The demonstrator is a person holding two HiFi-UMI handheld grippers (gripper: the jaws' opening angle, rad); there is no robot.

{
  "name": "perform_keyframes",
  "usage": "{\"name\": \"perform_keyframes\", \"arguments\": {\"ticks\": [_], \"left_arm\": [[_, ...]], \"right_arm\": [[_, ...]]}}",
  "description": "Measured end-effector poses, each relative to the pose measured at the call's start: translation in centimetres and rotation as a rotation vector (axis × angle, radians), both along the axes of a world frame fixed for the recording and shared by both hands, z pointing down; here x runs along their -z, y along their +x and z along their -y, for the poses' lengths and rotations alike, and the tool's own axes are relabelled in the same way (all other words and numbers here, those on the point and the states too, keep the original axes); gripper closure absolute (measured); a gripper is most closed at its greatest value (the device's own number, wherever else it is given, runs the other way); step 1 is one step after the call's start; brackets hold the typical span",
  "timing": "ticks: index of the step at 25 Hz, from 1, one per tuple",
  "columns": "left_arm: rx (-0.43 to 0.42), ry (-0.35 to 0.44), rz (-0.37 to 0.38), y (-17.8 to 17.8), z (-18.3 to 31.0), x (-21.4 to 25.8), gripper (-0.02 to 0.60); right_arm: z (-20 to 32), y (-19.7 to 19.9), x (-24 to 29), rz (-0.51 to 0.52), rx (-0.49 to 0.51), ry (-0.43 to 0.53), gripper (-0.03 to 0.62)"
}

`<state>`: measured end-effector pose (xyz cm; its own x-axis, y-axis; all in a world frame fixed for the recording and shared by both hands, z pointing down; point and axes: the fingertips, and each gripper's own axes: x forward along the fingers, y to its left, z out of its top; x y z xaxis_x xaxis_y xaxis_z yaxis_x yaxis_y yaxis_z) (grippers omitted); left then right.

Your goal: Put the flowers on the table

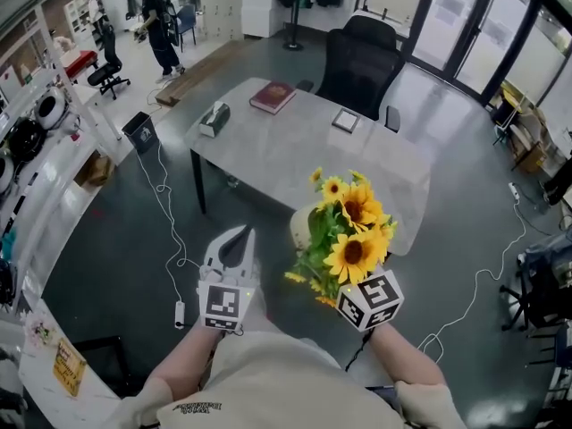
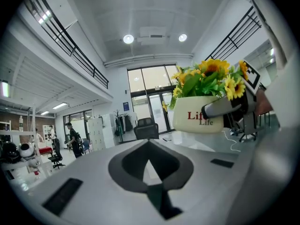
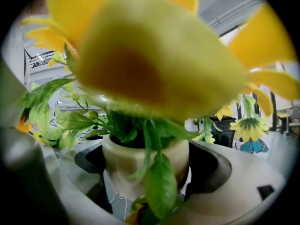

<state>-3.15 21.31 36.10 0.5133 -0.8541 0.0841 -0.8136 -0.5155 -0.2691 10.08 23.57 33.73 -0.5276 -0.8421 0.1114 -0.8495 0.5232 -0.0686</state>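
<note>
Right claw (image 3: 149,172) grips the flower pot (image 1: 304,228); left claw (image 2: 149,143) closed, empty.

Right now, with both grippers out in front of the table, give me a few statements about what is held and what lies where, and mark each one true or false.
1. The right gripper is shut on the cream pot of yellow sunflowers. True.
2. The pot already stands on the pale grey table. False: it is held up in the right gripper, not set down.
3. The left gripper holds the dark red book. False: its jaws are together on nothing, and the book lies on the table's far side.
4. A black office chair stands at the table's far side. True.
</note>
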Motion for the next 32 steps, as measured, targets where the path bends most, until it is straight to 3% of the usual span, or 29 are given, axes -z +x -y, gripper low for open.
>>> {"name": "perform_keyframes", "arguments": {"ticks": [12,20,32], "left_arm": [[-0.028,-0.023,-0.007,0.3,8.8,-0.6,0.577],[-0.062,-0.047,-0.004,-0.2,16.3,-0.1,0.577],[-0.131,-0.074,-0.010,-1.1,28.1,0.9,0.577]], "right_arm": [[8.5,-0.1,-1.0,0.007,-0.023,-0.029,0.085],[15.0,-2.3,0.9,-0.152,-0.023,0.111,0.085],[26.7,-3.2,1.1,-0.123,-0.091,0.034,0.085]]}}
